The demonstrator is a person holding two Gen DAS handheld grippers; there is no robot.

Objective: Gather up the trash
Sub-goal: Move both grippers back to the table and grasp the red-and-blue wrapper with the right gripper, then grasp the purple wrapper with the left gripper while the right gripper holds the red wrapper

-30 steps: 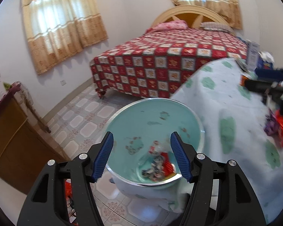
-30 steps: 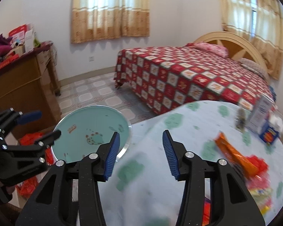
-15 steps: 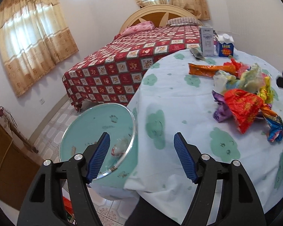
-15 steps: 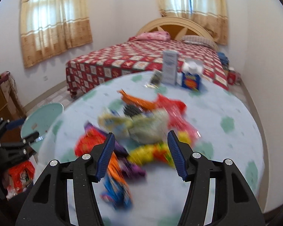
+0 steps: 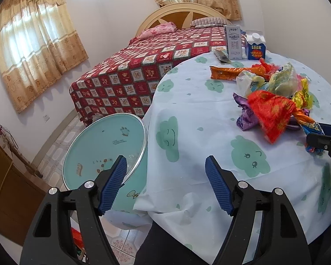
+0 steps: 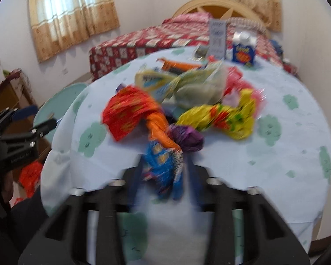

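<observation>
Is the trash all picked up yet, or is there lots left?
Lots left. The bin beside the table shows no trash from here. The right claw is around the blue wrapper; blur hides whether it's gripped. The left claw is open. The wrapper pile still waits.

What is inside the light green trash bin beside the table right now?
In the left wrist view the trash bin shows only its printed inner wall and metal rim. Its bottom is hidden behind the left gripper's fingers and the near rim, so any trash inside cannot be seen.
</observation>
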